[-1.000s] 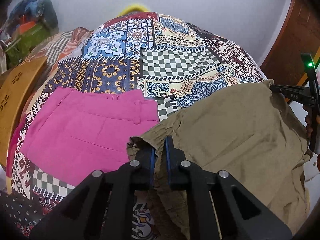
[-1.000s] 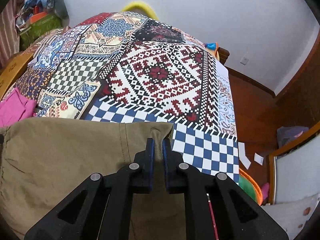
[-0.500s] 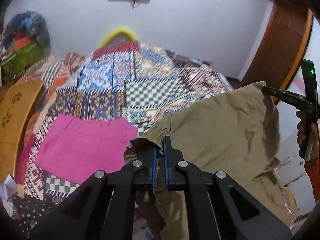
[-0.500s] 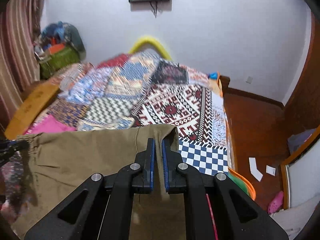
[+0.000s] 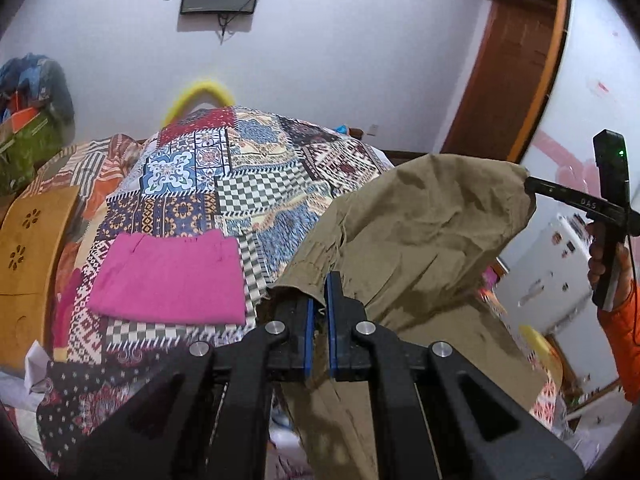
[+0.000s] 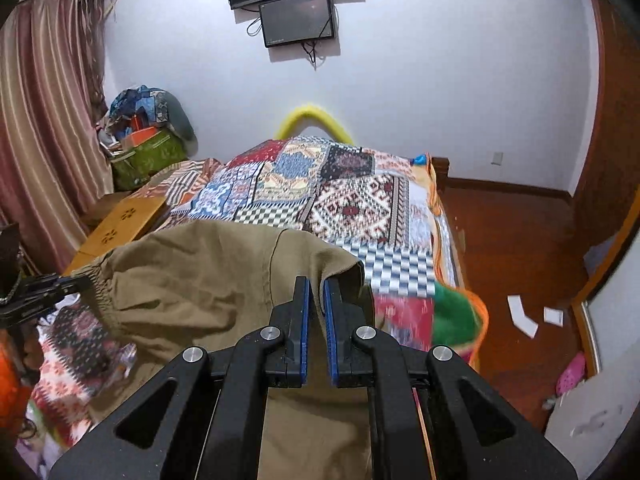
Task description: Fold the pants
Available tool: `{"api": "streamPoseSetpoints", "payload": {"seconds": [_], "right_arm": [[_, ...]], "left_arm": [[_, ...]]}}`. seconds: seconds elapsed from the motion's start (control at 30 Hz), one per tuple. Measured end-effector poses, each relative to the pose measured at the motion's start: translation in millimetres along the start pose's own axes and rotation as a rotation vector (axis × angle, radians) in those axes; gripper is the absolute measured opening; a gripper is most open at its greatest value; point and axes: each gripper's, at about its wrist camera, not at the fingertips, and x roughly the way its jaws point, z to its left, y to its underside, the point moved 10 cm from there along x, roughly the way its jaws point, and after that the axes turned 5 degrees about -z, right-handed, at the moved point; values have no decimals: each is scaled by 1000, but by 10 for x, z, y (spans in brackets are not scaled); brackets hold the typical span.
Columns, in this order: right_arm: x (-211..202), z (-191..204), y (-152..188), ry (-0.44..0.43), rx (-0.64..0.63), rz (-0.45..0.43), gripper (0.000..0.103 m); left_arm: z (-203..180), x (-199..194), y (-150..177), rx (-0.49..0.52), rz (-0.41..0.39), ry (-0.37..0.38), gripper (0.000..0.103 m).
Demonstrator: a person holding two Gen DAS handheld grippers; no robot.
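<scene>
Currently my left gripper (image 5: 318,300) and right gripper (image 6: 316,304) are each clamped on the waistband of the khaki pants (image 5: 420,240), which hang above the near end of the patchwork bed (image 5: 256,184). Folded pink pants (image 5: 172,276) lie on the quilt. Green bag (image 6: 148,160), stuffed with clutter, sits by the curtain (image 6: 44,120).

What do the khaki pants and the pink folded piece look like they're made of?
Khaki pants: probably woven cotton, matte; they crease and hang limp with a gathered waistband. Pink piece: a smoother matte woven cloth, perhaps cotton blend; it lies flat with crisp edges. Neither can be told for certain.
</scene>
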Motion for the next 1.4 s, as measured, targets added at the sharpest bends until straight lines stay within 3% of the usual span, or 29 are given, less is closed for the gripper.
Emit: {"api": "streamPoseSetpoints", "payload": {"seconds": [0.37, 0.97, 1.27, 1.4], "right_arm": [[-484, 86, 659, -21, 82, 36, 7], [-686, -83, 2089, 36, 196, 230, 6], [-710, -158, 2518, 89, 193, 328, 6], [-775, -192, 2469, 107, 194, 335, 6]], "left_arm": [[-292, -425, 588, 8, 46, 7, 5], [-369, -562, 1585, -14, 177, 2, 6], [-209, -604, 1885, -62, 216, -40, 6], [-70, -797, 1792, -86, 183, -66, 6]]}}
